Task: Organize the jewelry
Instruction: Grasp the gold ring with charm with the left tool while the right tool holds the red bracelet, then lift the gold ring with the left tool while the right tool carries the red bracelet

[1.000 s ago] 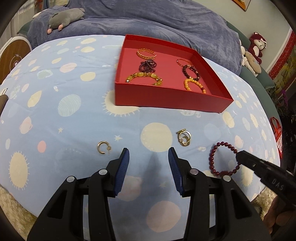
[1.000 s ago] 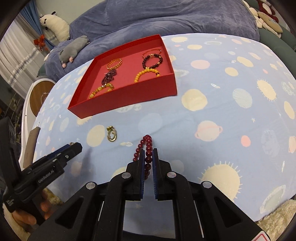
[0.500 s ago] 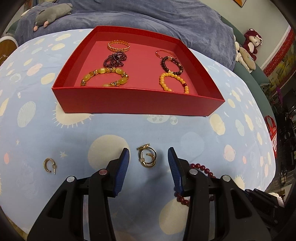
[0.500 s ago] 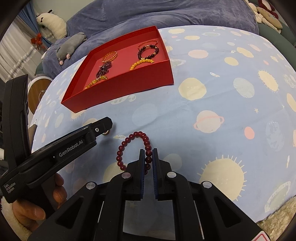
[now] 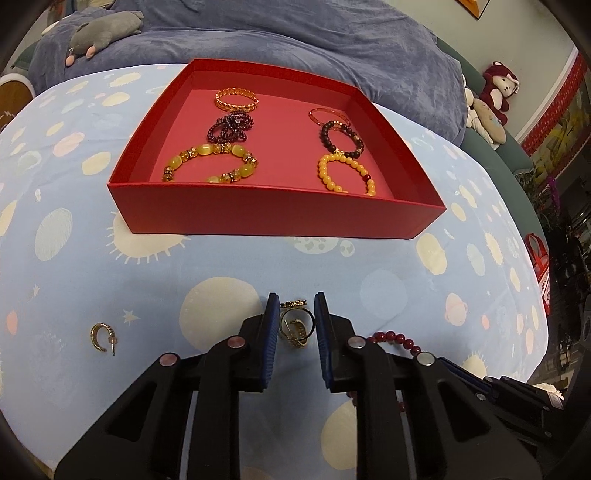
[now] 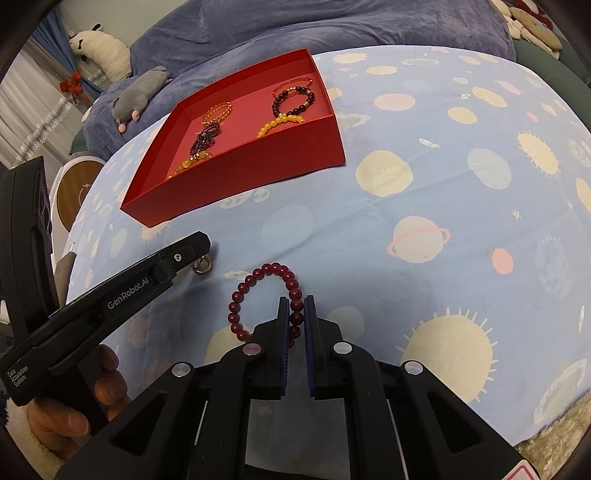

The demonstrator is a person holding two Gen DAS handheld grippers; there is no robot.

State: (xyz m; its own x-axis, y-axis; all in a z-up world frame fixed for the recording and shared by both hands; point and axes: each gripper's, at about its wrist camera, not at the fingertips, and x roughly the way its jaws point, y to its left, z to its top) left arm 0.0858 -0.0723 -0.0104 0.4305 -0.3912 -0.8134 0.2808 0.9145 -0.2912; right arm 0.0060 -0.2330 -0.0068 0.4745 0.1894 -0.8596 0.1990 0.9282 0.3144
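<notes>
On the planet-print bedsheet, my left gripper [image 5: 296, 298] is closing its jaws around a small gold hoop earring cluster [image 5: 295, 326]; both blue pads touch its sides. The same cluster [image 6: 203, 266] peeks out under that gripper's tip in the right wrist view. My right gripper [image 6: 295, 300] is shut on a dark red bead bracelet [image 6: 251, 282], which lies flat on the sheet; part of the bracelet [image 5: 391, 338] shows beside my left gripper. A red box [image 5: 273, 216] holding several bracelets stands just beyond. A single gold hoop earring [image 5: 101, 334] lies to the left.
A person's hand [image 6: 74, 402] holds the left gripper's handle. A purple-blue blanket [image 5: 332, 40] with a grey plush [image 5: 103, 33] lies behind the box. A red plush [image 5: 500, 85] sits at the far right. The sheet drops away at the near edge.
My left gripper moved right from bare sheet to the gold earring cluster and closed its jaws on it. The right gripper stayed shut on the red bracelet, barely moving.
</notes>
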